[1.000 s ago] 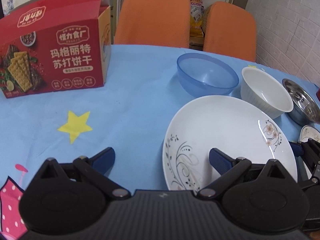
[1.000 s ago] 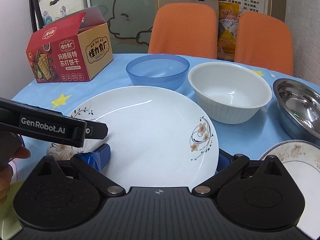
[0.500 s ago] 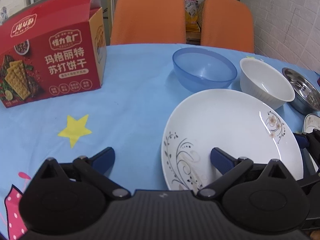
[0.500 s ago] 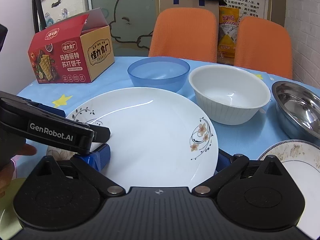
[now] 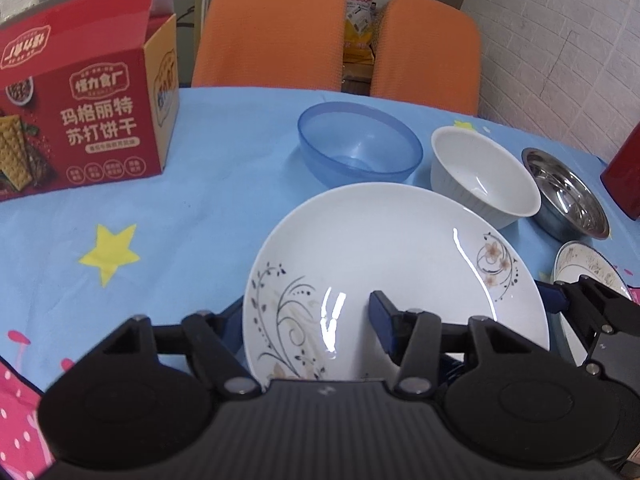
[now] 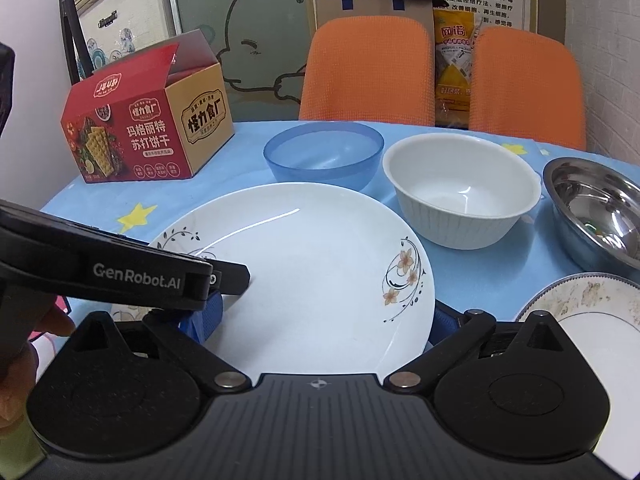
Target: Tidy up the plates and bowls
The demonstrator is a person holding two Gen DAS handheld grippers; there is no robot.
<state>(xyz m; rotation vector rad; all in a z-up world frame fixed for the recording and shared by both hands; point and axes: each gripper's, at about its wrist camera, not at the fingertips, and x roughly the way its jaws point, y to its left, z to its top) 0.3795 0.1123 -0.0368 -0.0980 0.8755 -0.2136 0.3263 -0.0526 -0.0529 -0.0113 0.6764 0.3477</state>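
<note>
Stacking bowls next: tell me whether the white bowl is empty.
Empty. The white bowl stands upright with a bare white inside, only a glint of light at the bottom.

Ahead of both jaws: blue plastic bowl [image 5: 360, 146], white ribbed bowl [image 5: 484, 176] and steel bowl [image 5: 566, 198] form a tight row blocking the far side. Small patterned plate [image 6: 592, 308] sits just right of the right jaws. Cracker box [image 5: 84, 120] stands far left; bare blue tablecloth [image 5: 200, 208] between gives passage left of the left jaws.
</note>
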